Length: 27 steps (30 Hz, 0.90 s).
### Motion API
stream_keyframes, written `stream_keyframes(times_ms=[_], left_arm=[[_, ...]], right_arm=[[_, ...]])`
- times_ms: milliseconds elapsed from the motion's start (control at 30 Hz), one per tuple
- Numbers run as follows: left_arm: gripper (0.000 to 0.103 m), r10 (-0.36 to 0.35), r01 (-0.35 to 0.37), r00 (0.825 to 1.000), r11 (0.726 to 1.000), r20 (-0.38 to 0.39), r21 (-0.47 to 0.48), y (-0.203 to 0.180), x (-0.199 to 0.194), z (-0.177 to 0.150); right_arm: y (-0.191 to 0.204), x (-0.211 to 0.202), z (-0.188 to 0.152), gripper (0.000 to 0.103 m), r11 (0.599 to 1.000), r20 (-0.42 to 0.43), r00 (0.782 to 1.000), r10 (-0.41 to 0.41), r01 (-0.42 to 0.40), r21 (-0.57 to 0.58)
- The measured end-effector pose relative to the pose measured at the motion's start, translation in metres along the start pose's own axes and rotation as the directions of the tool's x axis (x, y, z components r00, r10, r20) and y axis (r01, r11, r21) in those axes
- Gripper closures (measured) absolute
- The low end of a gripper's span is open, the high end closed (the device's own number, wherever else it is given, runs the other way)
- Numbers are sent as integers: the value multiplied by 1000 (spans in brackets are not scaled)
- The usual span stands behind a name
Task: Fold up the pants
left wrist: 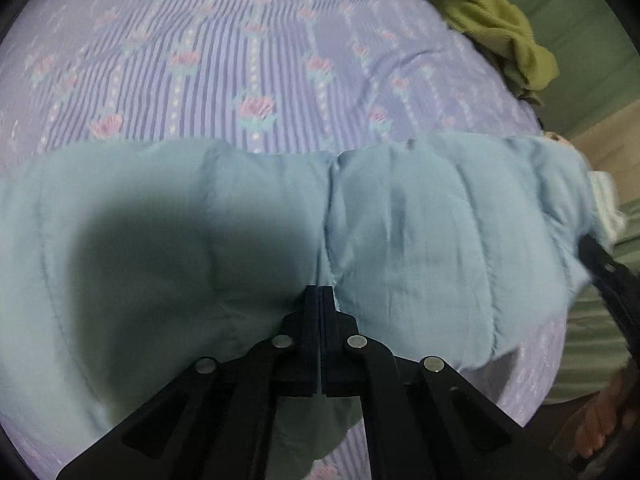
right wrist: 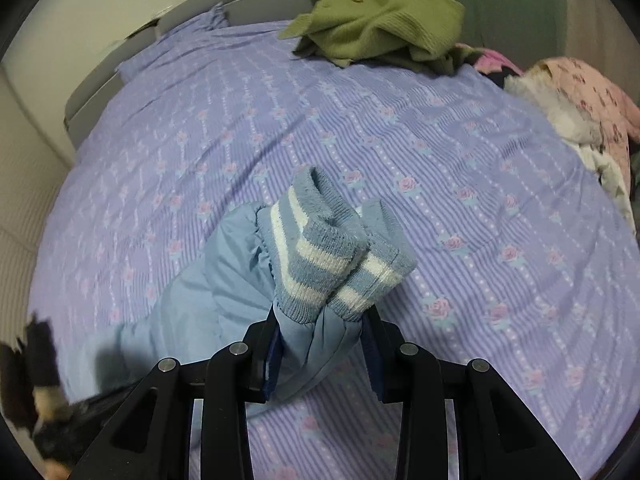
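Note:
Light blue padded pants (left wrist: 400,216) lie across the purple flowered bedspread (left wrist: 224,60). My left gripper (left wrist: 321,296) is shut on a fold of the pants at the middle seam. In the right wrist view the pants (right wrist: 224,280) end in two striped blue-and-white knit cuffs (right wrist: 320,248). My right gripper (right wrist: 322,344) is closed on the bunched leg ends just below the cuffs and holds them above the bedspread (right wrist: 440,160). The right gripper also shows at the right edge of the left wrist view (left wrist: 604,276).
A green knit garment (right wrist: 380,20) lies at the far side of the bed, also in the left wrist view (left wrist: 488,20). A pink and white pile of clothes (right wrist: 580,108) sits at the right. A grey headboard (right wrist: 120,76) stands at the far left.

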<state>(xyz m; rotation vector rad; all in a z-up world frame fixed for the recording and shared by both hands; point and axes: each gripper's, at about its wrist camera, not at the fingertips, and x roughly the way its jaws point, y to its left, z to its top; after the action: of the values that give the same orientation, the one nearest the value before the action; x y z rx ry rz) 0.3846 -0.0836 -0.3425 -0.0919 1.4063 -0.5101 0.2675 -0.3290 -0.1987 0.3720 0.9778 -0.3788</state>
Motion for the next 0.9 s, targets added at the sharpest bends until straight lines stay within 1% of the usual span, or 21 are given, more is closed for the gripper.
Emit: stream_keyframes(times_ms=[133,200,233,267,300,333,367,433,533,667,800,867,900], left_arm=[[99,39,-39,999,999,-22,30,-1,8,0],[99,35,-34,999,999,-28,23,-3,-3,2],[97,23,-23,1000,1000,-15,10,-3,-11,4],[85,7,-7,1000,1000,19,-8,-2,-26,3],[76,-7,9,998,1000,63,-26,1,-44,1],[60,-3,9,994,999,112,-50,6,-68,-4],[57,20,-11,989,998,145,-66,10,-87,-9],[57,49,-33,978,996,202,-80,20,-119,-22],[57,98,-72,964,991,247,-112,42,-157,-41],[57,130,-93,948,986,290,-139,71,-195,-70],[57,151,-99,941,979,305,-179,105,-215,-94],[57,167,-108,938,974,305,-200,126,-223,-111],[57,173,-112,938,972,301,-209,130,-222,-115]], right_arm=[[15,-9,-4,68,998,17,1000,5,-4,-64],[25,-16,-3,67,995,39,999,-2,6,-100],[31,-21,-1,67,993,51,999,-3,8,-116],[36,-28,0,67,992,65,998,3,5,-128],[39,-34,2,67,991,74,997,14,-4,-133],[45,-43,4,67,990,84,996,33,-21,-143],[50,-50,5,67,988,93,995,41,-26,-155],[66,-64,4,67,980,117,992,49,-25,-198],[96,-83,-3,67,963,141,987,71,-32,-267],[146,-99,-21,67,923,171,981,87,-15,-385],[204,-105,-43,67,883,173,977,128,-32,-468],[231,-104,-54,67,862,178,975,133,-25,-507],[249,-101,-62,67,847,179,974,136,-21,-532]])
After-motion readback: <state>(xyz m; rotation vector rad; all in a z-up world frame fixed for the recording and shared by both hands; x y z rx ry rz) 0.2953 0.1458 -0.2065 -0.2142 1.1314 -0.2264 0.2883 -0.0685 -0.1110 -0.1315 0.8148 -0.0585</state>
